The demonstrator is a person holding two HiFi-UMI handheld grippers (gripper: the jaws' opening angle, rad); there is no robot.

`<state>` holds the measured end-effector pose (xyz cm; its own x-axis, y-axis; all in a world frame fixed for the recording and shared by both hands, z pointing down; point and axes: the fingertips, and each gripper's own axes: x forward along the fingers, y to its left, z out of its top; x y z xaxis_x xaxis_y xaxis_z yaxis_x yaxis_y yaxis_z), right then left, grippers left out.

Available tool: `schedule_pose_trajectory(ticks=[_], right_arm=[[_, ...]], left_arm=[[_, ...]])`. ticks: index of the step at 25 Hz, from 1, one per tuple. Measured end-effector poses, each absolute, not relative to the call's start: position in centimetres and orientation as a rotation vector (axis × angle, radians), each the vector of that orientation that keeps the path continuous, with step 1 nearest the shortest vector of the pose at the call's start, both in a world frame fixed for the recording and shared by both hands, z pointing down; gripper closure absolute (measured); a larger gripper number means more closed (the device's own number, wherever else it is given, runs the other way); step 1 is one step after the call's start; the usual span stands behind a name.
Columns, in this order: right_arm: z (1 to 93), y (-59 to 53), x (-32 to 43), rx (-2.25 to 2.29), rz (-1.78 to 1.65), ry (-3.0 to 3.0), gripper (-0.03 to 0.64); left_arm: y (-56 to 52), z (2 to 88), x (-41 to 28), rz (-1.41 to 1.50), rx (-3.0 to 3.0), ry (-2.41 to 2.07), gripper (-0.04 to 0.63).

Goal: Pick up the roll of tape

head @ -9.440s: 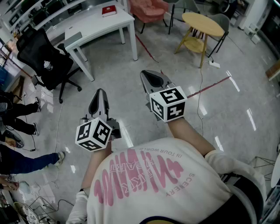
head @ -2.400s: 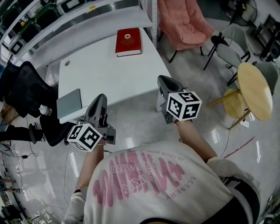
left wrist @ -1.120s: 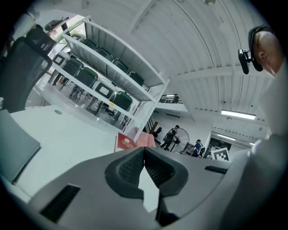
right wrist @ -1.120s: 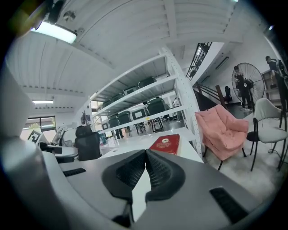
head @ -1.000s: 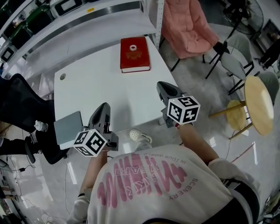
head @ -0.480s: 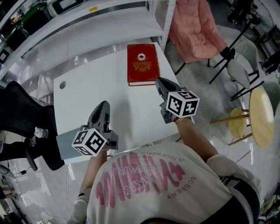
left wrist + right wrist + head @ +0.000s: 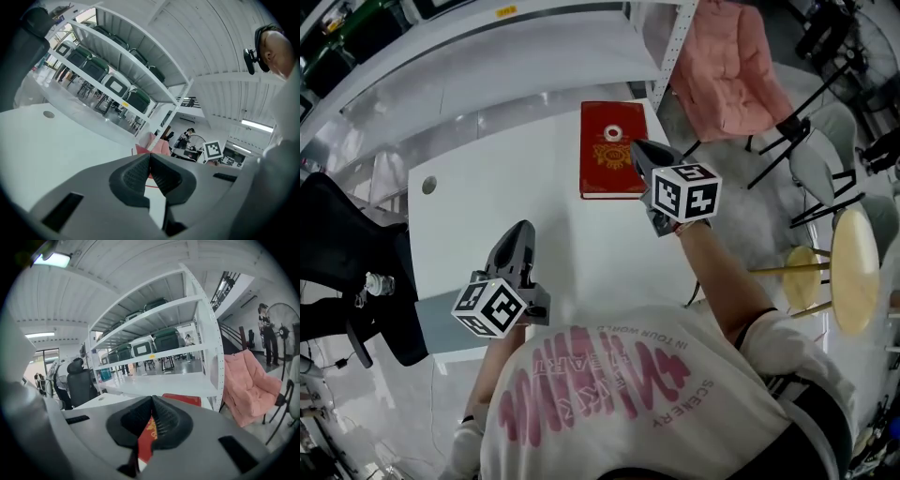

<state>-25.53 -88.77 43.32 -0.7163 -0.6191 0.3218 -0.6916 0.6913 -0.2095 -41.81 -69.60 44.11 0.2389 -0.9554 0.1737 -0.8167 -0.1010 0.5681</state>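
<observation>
A small white roll of tape [image 7: 613, 133] lies on a red book [image 7: 602, 173] at the far side of the white table [image 7: 487, 197]. My right gripper [image 7: 636, 148] hangs over the book's right edge, its tip just right of the tape, jaws shut and empty. In the right gripper view the book [image 7: 182, 400] shows beyond the shut right gripper [image 7: 152, 398]. The left gripper [image 7: 523, 228] is over the middle of the table, well short of the book. Its jaws are shut and empty in the left gripper view [image 7: 150, 155].
A grey flat notebook [image 7: 436, 321] lies at the table's near left corner. A black office chair [image 7: 342, 253] stands to the left, a pink chair [image 7: 727, 66] and a round wooden table [image 7: 855, 272] to the right. White shelving [image 7: 154, 357] runs behind the table.
Both grippers have moved forward over the table towards the red book. The right one has come from the table's near edge to the book's right edge. Both stayed shut.
</observation>
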Motion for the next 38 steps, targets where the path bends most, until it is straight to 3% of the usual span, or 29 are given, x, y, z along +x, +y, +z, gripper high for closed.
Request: schedule_pose_trajectory(ticks=[13,20,27,38], right_arm=[[49.0,-97.2,-30.3,0.803,0.243,-2.469,0.603],[53.1,-98.8,-31.4,0.671,0.226,-2.365,0.398],[55.7,-100.3,-31.3,0.651,0.23,-2.302,0.348],[57.6,-101.5,-31.7,0.621,0.313,-2.24,0.324]], left_arm=[[-70.9,49.6,-45.7,-0.345,1.785,-1.654,0.571],[-71.2,52.1,-46.7,-0.341,1.728,-1.655,0.571],[-71.6,53.7,-46.3,-0.318,1.715,-1.637,0.571],[-72.1,55.3,-47.2,-0.291,1.696,-1.663,0.571]])
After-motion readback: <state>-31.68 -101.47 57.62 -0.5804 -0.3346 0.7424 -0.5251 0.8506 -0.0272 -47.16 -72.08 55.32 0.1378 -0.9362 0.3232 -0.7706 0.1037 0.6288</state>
